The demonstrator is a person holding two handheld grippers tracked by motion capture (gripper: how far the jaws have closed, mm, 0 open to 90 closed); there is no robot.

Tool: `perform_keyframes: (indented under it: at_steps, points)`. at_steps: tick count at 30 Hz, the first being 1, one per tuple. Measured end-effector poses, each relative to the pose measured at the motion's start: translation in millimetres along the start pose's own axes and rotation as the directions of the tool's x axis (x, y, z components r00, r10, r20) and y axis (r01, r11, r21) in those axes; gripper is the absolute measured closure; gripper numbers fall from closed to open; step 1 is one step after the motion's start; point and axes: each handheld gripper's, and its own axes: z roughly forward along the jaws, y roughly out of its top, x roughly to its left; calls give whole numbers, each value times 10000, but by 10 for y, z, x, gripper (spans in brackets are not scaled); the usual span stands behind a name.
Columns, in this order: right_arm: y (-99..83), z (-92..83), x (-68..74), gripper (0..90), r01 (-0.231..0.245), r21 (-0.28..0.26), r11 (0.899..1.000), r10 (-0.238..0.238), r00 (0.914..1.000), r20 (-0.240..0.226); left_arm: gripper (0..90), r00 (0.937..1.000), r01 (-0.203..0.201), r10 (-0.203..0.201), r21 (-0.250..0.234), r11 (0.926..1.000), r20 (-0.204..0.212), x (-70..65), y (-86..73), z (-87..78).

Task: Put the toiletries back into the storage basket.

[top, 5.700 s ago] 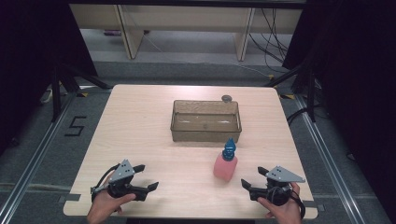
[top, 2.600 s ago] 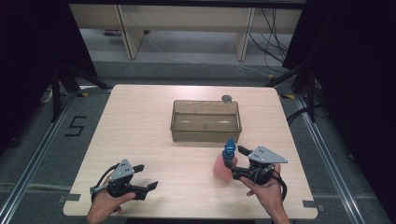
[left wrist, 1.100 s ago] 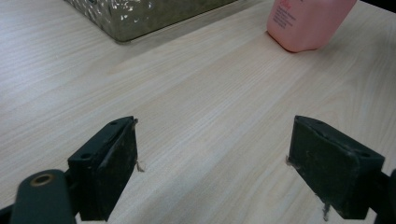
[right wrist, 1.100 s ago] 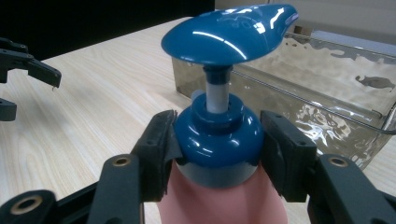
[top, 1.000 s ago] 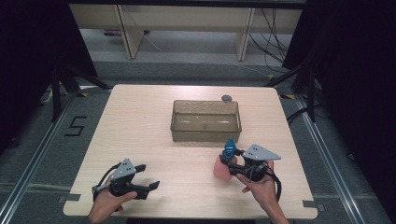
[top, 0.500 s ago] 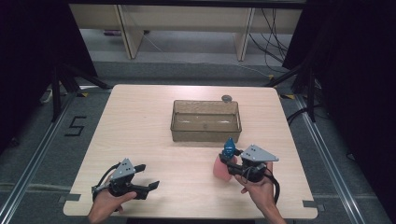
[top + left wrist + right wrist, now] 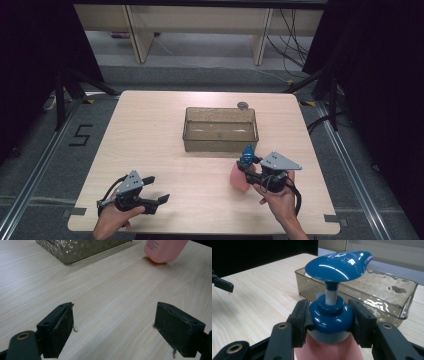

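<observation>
A pink pump bottle [image 7: 239, 177] with a blue pump head [image 7: 246, 155] stands upright on the table's right half, just in front of the bin. My right gripper [image 7: 251, 169] is shut on its blue collar [image 7: 331, 316], one pad on each side, the pump head [image 7: 338, 265] rising above the jaws. Its jaws were closing on the collar until half a second ago. My left gripper [image 7: 159, 189] rests at the table's front left, open with only bare wood between its pads [image 7: 62, 325]. The pink bottle's base [image 7: 162, 250] stands far off at the top right of the left gripper view.
A clear brownish plastic bin [image 7: 220, 129] sits empty at the table's middle, behind the bottle. A small grey round object [image 7: 243, 105] lies behind the bin near the far edge. The wooden table [image 7: 150, 135] ends close to both hands at the front.
Since several seconds ago the right gripper moved from the front right corner up to the bottle and closed on its collar. The left gripper has stayed put.
</observation>
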Motion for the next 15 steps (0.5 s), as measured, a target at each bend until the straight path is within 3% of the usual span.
perform_keyframes:
  at_steps: [1,6,9,13,14,15]
  points:
    - [5,2,-1,535,-111,80,9999,112,9999,-31,154,10000,-1,1,-21,10000,50,4,-6,4]
    - [52,16,-7,536,349,-29,9994,-349,9994,68,154,10000,-19,18,19,10000,60,6,-7,8]
    - [73,18,0,536,-12,-59,10000,12,10000,-10,154,10000,-2,2,19,10000,45,2,-10,6]
    - [105,23,-34,536,186,-109,9998,-185,9998,68,154,10000,35,-35,3,10000,52,8,-11,4]
    - [108,24,-23,536,-51,-84,10000,51,10000,25,154,10000,26,-26,12,10000,57,8,-12,4]
    - [120,17,-41,535,138,-72,9999,-137,9998,107,154,10000,31,-31,12,10000,79,12,-8,6]
